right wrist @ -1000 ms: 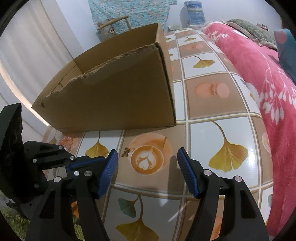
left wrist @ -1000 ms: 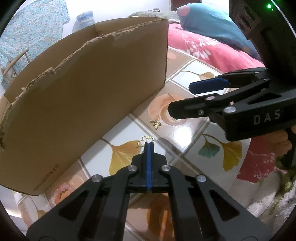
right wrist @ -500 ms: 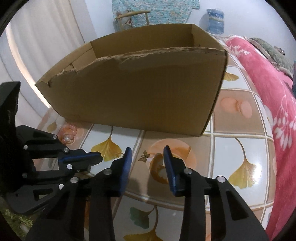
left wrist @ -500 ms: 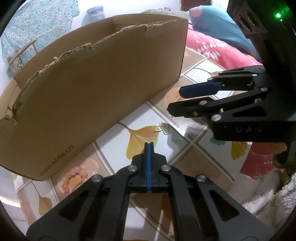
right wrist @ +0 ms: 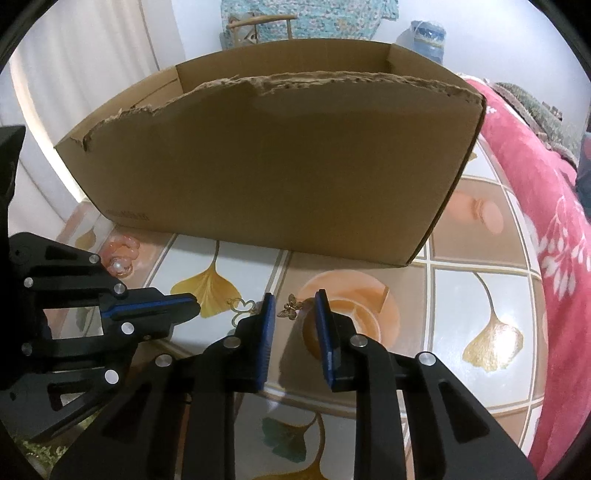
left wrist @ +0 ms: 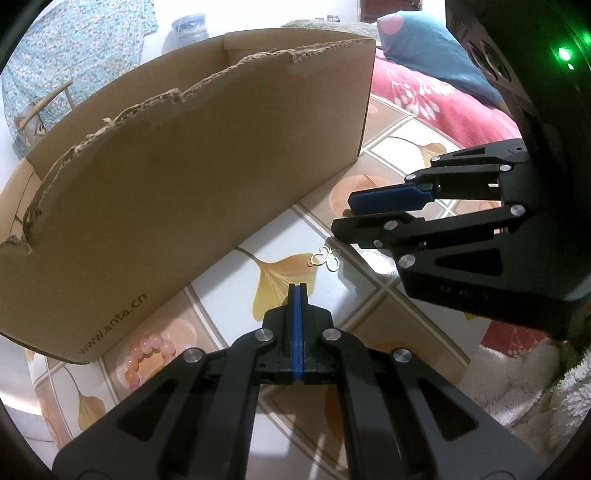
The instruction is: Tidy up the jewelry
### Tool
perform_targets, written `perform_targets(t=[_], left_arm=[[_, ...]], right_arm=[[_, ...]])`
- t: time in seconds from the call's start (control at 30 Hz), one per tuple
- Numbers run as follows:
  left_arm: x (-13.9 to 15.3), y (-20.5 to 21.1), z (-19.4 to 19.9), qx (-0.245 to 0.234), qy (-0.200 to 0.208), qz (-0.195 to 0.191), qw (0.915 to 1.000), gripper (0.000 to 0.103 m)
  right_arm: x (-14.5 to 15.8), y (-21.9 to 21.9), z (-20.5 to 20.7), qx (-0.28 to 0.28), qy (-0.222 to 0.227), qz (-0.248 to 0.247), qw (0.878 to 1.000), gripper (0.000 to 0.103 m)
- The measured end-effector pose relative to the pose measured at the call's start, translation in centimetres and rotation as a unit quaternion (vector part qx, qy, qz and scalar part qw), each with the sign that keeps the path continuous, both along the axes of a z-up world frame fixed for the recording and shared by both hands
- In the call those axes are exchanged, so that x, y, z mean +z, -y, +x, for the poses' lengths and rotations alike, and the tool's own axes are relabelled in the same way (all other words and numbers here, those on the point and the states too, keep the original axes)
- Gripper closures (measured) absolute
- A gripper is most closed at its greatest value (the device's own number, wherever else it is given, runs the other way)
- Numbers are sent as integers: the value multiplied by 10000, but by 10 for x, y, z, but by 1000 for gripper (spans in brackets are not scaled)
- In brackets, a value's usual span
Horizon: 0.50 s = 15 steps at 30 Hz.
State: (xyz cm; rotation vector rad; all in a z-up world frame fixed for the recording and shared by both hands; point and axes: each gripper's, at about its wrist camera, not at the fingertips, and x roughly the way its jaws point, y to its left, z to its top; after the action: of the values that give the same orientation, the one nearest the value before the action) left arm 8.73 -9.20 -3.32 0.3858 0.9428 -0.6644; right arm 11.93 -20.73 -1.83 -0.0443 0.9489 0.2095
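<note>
Two butterfly charms (right wrist: 291, 307) (one between right claw (right wrist: 294, 300) pads).

You're working over a glossy tabletop (right wrist: 458, 295) patterned in white and tan squares with yellow ginkgo leaves and coffee-cup prints, its sheen catching bright glare. To your right lies a red floral blanket (right wrist: 546, 206) with a blue pillow (left wrist: 424, 44) on it, and a white fluffy towel (left wrist: 524, 373) sits at the near edge. Behind, a white wall (right wrist: 177, 29) carries a hanging blue floral cloth (right wrist: 314, 18) over a wooden chair (right wrist: 258, 22), with a water jug (right wrist: 428, 37) beside it and a pale curtain (right wrist: 66, 81) at left.
</note>
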Motion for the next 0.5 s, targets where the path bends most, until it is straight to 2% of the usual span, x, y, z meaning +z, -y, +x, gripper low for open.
perform_targets(t=[0.27, 0.5], left_arm=[[0, 1, 0, 13, 11, -7, 10000, 103], [0, 0, 2, 20, 14, -52, 10000, 103]], right_arm=[[-2, -9, 4, 20, -22, 0, 10000, 95], [-1, -4, 5, -81, -27, 185, 9998, 95]])
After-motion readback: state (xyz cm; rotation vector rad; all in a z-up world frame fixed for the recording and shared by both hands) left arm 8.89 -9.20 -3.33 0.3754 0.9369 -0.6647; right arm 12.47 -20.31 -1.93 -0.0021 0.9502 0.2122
